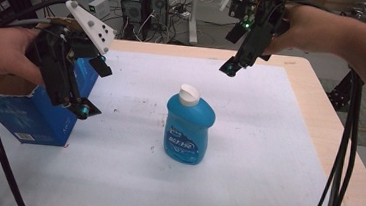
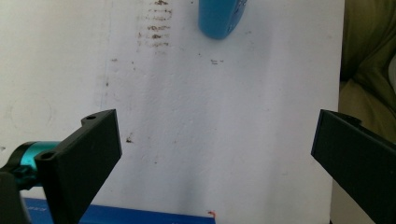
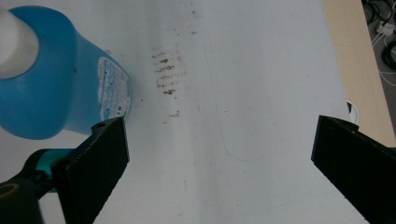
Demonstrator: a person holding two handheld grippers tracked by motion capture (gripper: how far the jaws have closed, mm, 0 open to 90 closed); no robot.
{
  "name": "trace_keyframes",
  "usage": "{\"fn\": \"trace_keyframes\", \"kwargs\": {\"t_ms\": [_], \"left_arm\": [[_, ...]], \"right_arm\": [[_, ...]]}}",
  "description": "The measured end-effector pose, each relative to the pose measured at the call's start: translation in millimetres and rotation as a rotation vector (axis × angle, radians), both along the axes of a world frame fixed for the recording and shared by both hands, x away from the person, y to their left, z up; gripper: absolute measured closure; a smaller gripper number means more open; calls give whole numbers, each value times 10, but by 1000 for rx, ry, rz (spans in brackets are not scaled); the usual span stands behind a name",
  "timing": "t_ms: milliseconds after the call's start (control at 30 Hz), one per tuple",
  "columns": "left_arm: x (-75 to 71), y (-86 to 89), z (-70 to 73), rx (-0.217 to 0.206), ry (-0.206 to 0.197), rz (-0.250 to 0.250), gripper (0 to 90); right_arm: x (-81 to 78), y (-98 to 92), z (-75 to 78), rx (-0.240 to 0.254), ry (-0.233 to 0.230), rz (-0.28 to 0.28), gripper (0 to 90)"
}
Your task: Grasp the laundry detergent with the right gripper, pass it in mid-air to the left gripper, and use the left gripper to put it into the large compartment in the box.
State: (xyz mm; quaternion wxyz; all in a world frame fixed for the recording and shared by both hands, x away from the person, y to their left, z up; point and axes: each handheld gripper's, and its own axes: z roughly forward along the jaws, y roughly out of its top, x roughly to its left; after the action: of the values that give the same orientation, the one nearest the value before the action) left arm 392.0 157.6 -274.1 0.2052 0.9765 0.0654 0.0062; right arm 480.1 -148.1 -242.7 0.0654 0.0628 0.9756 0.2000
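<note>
A blue detergent bottle (image 1: pixel 187 131) with a white cap (image 1: pixel 189 94) stands upright in the middle of the white mat. My left gripper (image 1: pixel 95 89) hovers to its left, above the front of an open blue cardboard box (image 1: pixel 44 118), jaws wide apart and holding nothing. In the left gripper view the bottle's base (image 2: pixel 219 18) lies far ahead of the left gripper (image 2: pixel 215 154). My right gripper (image 1: pixel 232 51) hangs above the mat behind and to the right of the bottle, also open. The right gripper view has the bottle (image 3: pixel 60 84) beside the left jaw of the right gripper (image 3: pixel 219 158), not between the jaws.
The white mat (image 1: pixel 266 155) covers most of the wooden table (image 1: pixel 319 125); brown smudges (image 3: pixel 166 74) mark it near the bottle. Black cables (image 1: pixel 338 167) hang down at the right and lower left. Computer towers (image 1: pixel 144 2) stand on the floor beyond the far edge.
</note>
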Motion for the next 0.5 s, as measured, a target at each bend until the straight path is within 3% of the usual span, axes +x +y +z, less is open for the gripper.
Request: {"fn": "trace_keyframes", "kwargs": {"t_ms": [200,500], "left_arm": [[2,-11,-9,-18,-1,1,17],[-7,-12,-29,-16,2,-4,17]], "right_arm": [[-93,-81,-34,22,13,-23,33],[-270,-222,-114,117,40,-59,32]]}}
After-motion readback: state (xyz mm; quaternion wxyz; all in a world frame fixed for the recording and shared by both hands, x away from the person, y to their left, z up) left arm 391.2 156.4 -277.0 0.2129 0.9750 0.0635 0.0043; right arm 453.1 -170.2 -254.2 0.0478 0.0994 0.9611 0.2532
